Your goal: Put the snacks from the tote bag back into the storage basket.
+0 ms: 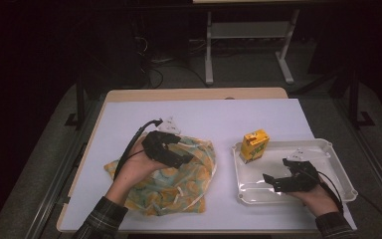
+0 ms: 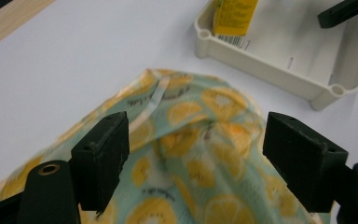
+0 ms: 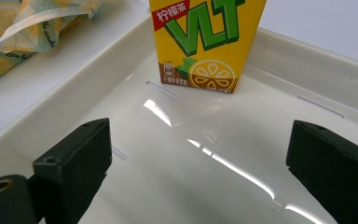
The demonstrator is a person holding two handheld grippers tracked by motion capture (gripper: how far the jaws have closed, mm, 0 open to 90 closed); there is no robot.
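Hovering over the crumpled lemon-print fabric bag [image 1: 171,179], left of the white plastic tray [image 1: 340,186], the left gripper [image 2: 196,154] gapes empty. The right gripper [image 3: 200,177] hangs inside the tray, jaws apart, facing the yellow lemon-tea carton [image 3: 205,42].

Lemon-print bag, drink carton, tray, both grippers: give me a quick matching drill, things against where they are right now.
1 lemon-print bag
2 drink carton
3 left gripper
4 right gripper

a standing in the tray's far left corner
b open, over the bag
c lying on the white table cover
d open, over the tray floor

Pairs: 1-c, 2-a, 3-b, 4-d
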